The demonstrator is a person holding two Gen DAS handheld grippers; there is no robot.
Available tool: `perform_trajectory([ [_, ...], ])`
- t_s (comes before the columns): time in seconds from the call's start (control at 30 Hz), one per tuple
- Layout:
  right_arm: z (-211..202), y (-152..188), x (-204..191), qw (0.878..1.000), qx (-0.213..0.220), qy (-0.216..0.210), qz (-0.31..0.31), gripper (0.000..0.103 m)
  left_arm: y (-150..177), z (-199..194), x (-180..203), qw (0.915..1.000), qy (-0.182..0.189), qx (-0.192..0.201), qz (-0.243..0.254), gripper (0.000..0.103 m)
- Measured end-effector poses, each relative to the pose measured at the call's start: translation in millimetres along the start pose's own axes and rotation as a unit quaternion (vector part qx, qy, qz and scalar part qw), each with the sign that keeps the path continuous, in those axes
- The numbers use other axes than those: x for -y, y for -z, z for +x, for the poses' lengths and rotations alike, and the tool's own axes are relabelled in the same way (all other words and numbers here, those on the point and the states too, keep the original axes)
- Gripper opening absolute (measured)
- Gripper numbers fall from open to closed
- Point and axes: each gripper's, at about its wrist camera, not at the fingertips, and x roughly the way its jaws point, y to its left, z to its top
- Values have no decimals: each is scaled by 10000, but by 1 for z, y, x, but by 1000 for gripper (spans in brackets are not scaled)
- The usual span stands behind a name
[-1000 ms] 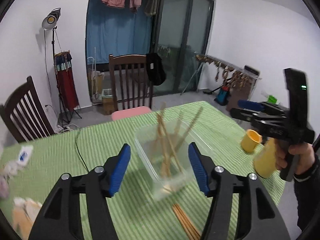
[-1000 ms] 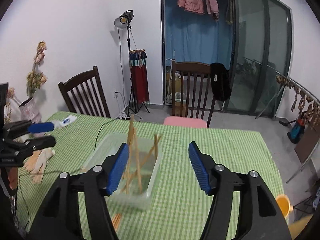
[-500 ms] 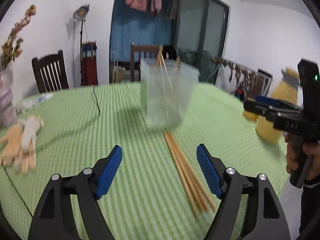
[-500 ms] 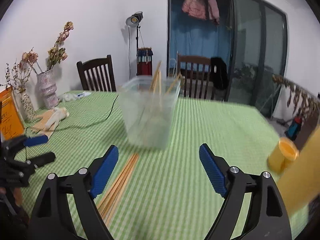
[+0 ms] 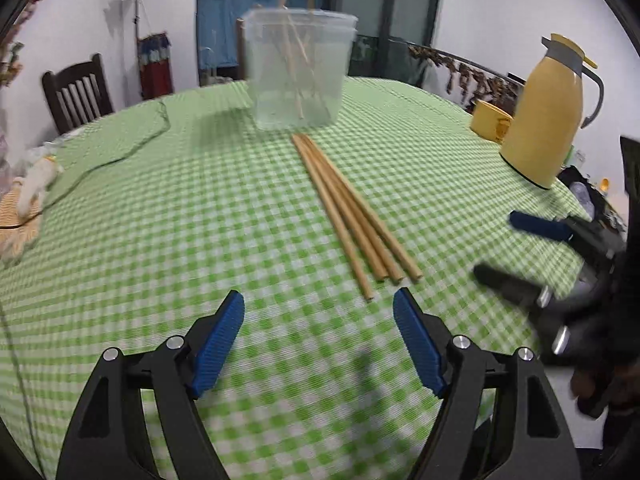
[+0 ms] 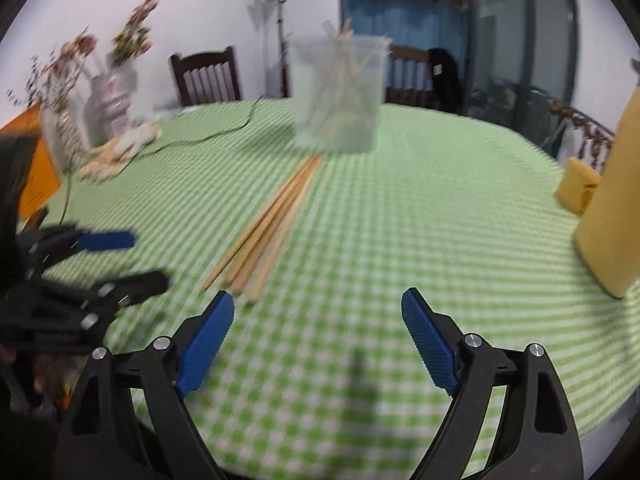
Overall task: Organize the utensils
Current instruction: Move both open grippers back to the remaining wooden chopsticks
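Several wooden chopsticks (image 5: 352,216) (image 6: 272,220) lie in a loose bundle on the green checked tablecloth (image 5: 200,220). Behind them stands a clear plastic container (image 5: 300,72) (image 6: 338,96) with a few more chopsticks upright inside. My left gripper (image 5: 318,296) (image 6: 148,258) is open and empty, low over the cloth, just short of the bundle's near ends and slightly left of them. My right gripper (image 6: 318,296) (image 5: 496,244) hovers to the right of those ends. Its jaws are opening, with nothing between them.
A yellow thermos jug (image 5: 544,112) and a yellow cup (image 5: 488,122) stand at the table's right edge. Vases with dried flowers (image 6: 108,100), a pale cloth item (image 5: 36,184) and a black cable (image 5: 132,148) occupy the left side. Wooden chairs (image 6: 208,76) stand behind the table.
Both grippers have come down low over the table, near the loose chopsticks' ends. Both pairs of jaws stand wider than a second ago. The container now appears farther off.
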Motion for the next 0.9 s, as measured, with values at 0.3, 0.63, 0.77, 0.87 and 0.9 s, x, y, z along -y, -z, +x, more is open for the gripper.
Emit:
perform_trajectory([
  [0.3,8,1,1,10000,31,-32,69,82,-13,37,11,9986,23,-431,305,54],
  [0.63,15,-4,-1,9999,47,-101,-27,82,-27,35,-15,9969,-413,-648,155,27],
  [0.77,25,-8,-6,9998,-27,-153,-144,81,-30,37,-22,9972,-147,-727,35,27],
  [0.87,33,-9,-9,9995,-131,-223,-166,74,-30,41,-20,9974,-177,-677,195,27],
  [0.9,36,-9,-10,9994,-177,-259,-165,72,-29,41,-19,9975,-167,-645,250,27],
])
